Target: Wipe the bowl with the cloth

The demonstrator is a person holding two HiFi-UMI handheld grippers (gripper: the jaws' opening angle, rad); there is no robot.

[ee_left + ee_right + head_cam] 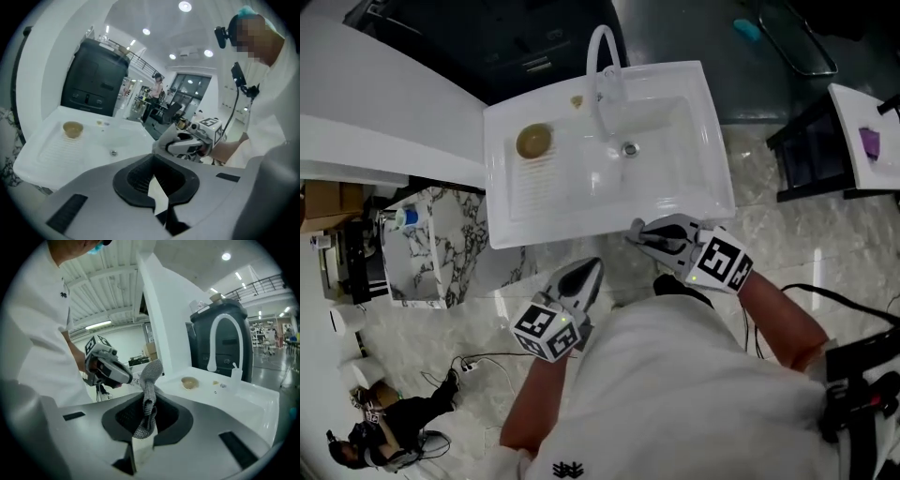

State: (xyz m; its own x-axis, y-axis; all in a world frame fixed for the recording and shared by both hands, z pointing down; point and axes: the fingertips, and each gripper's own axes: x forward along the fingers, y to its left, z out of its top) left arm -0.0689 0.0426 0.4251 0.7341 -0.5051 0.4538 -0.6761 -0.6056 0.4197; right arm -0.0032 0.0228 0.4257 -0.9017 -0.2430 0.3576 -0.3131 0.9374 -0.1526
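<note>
Wiping station: the left tongs [584, 277] have their jaws together with nothing between them, just off the near rim of the sink [703, 122]; the right tongs [649, 234] are clamped on the grey cloth [150, 380], seemingly folded, which rises between the jaws; the bowl [533, 141] sits upright on the sink's ribbed drainboard, left of the faucet [602, 52], well apart from both tongs.

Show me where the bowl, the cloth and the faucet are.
bowl [533, 141], head view, middle of its inside.
cloth [147, 401], right gripper view, its middle stretch.
faucet [211, 352], right gripper view, left leg of its arch.
</note>
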